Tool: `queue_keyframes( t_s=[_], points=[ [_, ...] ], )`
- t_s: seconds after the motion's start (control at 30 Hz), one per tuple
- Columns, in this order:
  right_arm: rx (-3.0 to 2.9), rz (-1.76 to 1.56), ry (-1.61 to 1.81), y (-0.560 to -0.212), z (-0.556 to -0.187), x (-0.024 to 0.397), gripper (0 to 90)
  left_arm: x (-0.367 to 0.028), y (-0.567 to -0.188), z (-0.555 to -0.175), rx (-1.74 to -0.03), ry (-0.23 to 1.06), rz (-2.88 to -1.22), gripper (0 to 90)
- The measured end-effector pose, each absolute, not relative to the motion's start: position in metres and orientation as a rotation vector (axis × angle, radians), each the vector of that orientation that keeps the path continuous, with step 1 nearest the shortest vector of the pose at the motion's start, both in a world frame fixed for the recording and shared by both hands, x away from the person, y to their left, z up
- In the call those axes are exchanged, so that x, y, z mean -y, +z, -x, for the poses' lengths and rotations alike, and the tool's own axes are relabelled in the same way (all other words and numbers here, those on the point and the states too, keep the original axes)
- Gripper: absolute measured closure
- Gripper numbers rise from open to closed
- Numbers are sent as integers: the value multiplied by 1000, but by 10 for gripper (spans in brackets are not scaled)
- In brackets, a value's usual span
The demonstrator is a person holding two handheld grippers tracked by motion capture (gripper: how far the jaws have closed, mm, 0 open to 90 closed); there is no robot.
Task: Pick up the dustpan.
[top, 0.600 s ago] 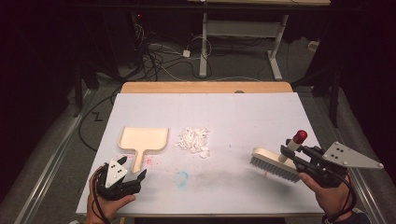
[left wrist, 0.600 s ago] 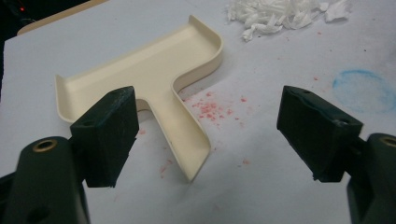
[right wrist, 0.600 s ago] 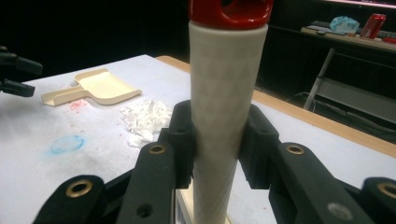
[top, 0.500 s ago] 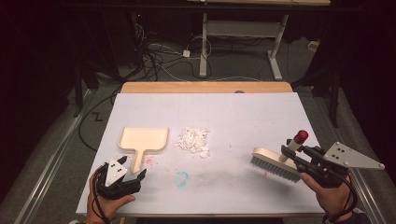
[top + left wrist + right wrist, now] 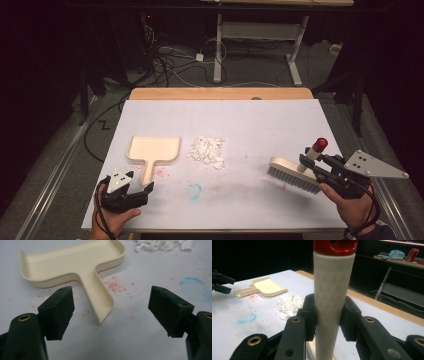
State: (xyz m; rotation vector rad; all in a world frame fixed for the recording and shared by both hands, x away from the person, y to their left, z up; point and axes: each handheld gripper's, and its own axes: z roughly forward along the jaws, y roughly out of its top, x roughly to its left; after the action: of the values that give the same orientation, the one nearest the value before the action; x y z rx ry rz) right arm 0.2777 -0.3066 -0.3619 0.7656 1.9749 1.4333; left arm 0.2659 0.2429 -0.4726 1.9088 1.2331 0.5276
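A dark room with cables on the floor and a desk frame at the back surrounds a white table (image 5: 280, 120) with a wooden strip along its far edge.

At the left, your left gripper (image 5: 136, 192) rests low near the front edge. Its jaws stand wide apart with nothing between them, aimed at the handle of the cream dustpan (image 5: 153, 149), which lies flat just beyond them with its open mouth facing away from you. In the left gripper view the handle tip (image 5: 105, 312) sits between and a little ahead of the two black pads (image 5: 58, 311), not touched. Faint red specks and a blue smudge (image 5: 194, 190) mark the table nearby.

In the middle, just right of the dustpan, lies a small pile of white paper scraps (image 5: 207, 150).

At the right, your right gripper (image 5: 306, 161) is clamped on the pale, red-capped handle of the hand brush (image 5: 292, 172), whose bristles rest on the table well right of the scraps.

The step in hand looks like taking up the dustpan. Next, ease the left jaws forward around the handle, close them, then bring the brush toward the scraps.
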Motion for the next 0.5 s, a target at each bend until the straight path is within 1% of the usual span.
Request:
queue_keyframes(
  t_s=[0.07,0.13,0.2,0.33,0.43,0.5],
  points=[
    [-1971,-769,1442,-362,-278,306,704,-241,-473,-269,-1268,525,-1899,206],
    [-1978,-769,1449,-362,-279,305,704,-239,-475,-275,-1330,553,-1902,206],
    [-1978,-773,1445,-362,-280,305,704,-240,-477,-284,-1398,533,-1893,206],
    [-1991,-774,1434,-364,-281,303,704,-242,-482,-302,-1474,502,-1881,211],
    [-2001,-768,1429,-365,-282,301,704,-242,-485,-311,-1490,483,-1888,217],
    [-2003,-768,1429,-365,-282,300,704,-241,-488,-322,-1508,446,-1892,223]
  ],
)
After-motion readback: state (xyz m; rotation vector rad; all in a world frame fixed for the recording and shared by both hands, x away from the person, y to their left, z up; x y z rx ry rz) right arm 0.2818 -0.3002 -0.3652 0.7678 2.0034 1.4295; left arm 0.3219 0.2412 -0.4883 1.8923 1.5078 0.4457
